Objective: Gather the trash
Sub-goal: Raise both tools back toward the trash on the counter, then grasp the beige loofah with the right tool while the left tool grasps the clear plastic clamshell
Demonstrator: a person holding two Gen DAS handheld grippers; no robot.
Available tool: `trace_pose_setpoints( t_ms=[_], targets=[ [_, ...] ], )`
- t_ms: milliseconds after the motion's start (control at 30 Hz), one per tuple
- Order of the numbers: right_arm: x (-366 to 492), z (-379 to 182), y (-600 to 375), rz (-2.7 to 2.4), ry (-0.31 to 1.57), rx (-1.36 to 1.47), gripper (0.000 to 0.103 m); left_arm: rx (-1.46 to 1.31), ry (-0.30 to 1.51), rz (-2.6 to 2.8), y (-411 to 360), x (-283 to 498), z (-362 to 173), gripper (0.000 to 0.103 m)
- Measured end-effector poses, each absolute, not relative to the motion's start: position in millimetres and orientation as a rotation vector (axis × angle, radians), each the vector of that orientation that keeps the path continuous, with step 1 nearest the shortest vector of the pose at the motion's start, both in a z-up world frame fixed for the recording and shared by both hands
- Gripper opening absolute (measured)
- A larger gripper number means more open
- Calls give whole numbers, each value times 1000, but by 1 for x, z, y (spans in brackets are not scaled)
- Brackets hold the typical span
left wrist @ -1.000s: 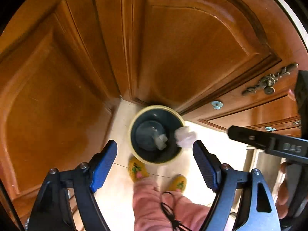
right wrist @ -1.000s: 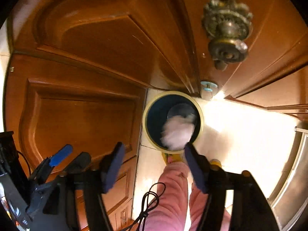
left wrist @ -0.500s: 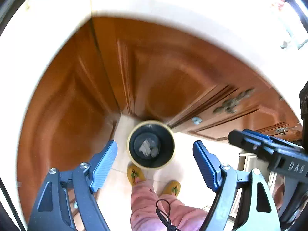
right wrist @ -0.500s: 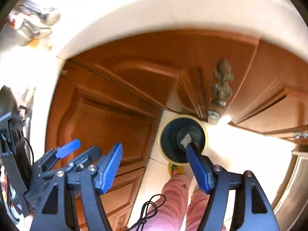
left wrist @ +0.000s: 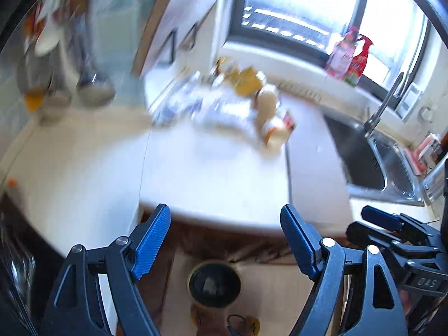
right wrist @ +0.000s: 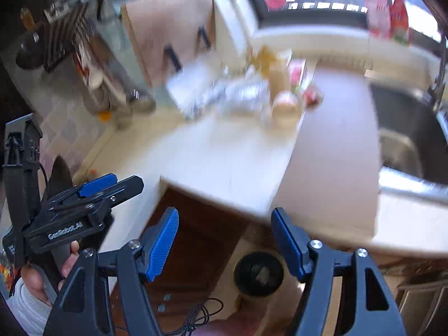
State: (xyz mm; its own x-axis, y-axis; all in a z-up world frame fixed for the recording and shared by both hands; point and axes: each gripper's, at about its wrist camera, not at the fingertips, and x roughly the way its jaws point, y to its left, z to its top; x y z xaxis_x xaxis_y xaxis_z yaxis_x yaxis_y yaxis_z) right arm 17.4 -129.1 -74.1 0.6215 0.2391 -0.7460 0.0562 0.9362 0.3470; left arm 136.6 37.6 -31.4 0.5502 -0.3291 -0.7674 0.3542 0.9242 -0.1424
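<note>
A dark round bin (left wrist: 214, 284) with a pale rim stands on the floor far below, with crumpled paper inside; it shows as well in the right wrist view as the bin (right wrist: 259, 273). My left gripper (left wrist: 225, 224) is open and empty, held above the front edge of the white counter (left wrist: 212, 173). My right gripper (right wrist: 225, 228) is open and empty too, over the counter (right wrist: 232, 162) edge. A blurred heap of wrappers, cups and packets (left wrist: 238, 106) lies at the back of the counter, seen again as the heap (right wrist: 252, 95).
A steel sink (left wrist: 372, 162) with a tap is set in the counter at the right. Pots and jars (left wrist: 70, 92) stand at the back left. Brown cabinet doors (right wrist: 193, 240) run under the counter. A hand (right wrist: 36, 277) holds the other gripper at the left.
Both grippers have risen from low beside the cabinet doors to above the counter. The bin has shrunk far below, and the paper that was falling then now lies inside it.
</note>
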Motion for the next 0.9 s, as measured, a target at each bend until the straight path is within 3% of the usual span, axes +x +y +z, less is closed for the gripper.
trace_pose_setpoints(
  t_ms=[133, 333, 633, 900],
  targets=[
    [32, -38, -141, 17, 834, 321, 69, 99, 819, -475, 17, 162, 4, 79],
    [54, -18, -154, -165, 782, 303, 69, 94, 810, -560, -13, 210, 9, 79],
    [104, -38, -193, -154, 856, 377, 69, -109, 1008, -566, -14, 282, -62, 79],
    [202, -80, -228, 10, 950, 403, 69, -242, 1111, -443, -29, 338, -105, 79]
  ],
)
